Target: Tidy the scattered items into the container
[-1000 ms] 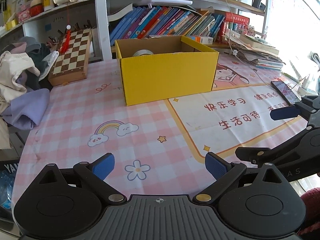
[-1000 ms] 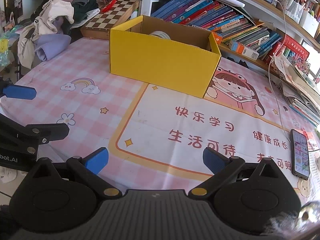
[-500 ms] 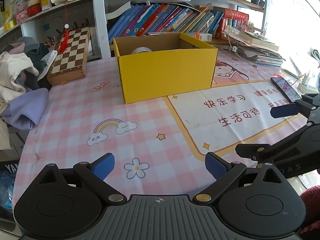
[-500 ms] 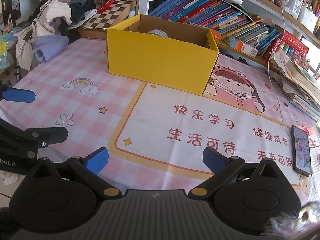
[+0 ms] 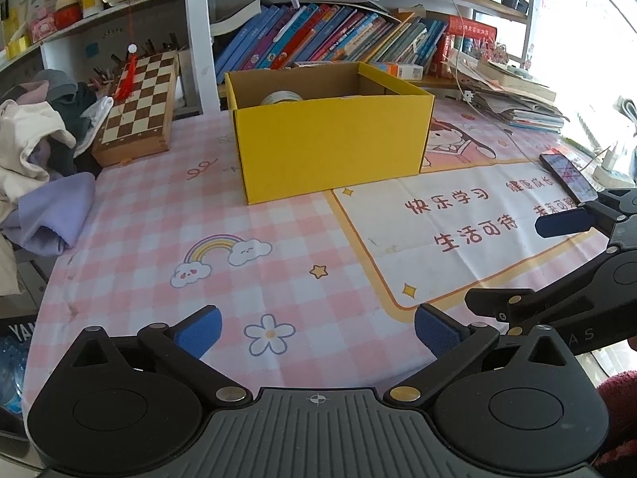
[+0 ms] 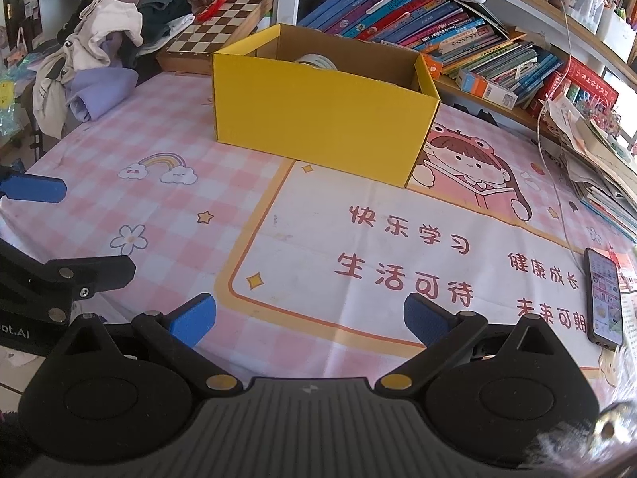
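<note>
Left gripper (image 5: 316, 332): jaws spread wide, blue pads empty, held low over the near edge of the table (image 5: 159, 215). Nothing lies between the fingers; only the pink checked tablecloth with a flower print shows there.

Right gripper (image 6: 310, 316): jaws likewise spread wide, holding nothing, low over the near edge of the cloth's printed white panel. In the left wrist view it appears at the right edge (image 5: 557, 263), just beside the left tool; in the right wrist view the left tool's blue pad shows at the left edge.

Yellow cardboard box (image 5: 330, 147): stands upright and open-topped on the table, well apart from both grippers, straddling the border between the checked area and the printed panel. In the right wrist view (image 6: 322, 115) it sits left of the cartoon girl print.

Roll of tape (image 5: 280, 97): inside the box, toward its rear left; only its upper rim shows above the front wall. Also visible in the right wrist view (image 6: 316, 61). Other contents of the box cannot be seen.

Surroundings: a chessboard (image 5: 137, 107) lies behind and left of the box; a heap of clothes (image 5: 36, 151) occupies the table's left edge. A smartphone (image 6: 603, 296) lies screen-up near the right edge. Rows of books (image 5: 330, 40) fill the shelf behind the box.
</note>
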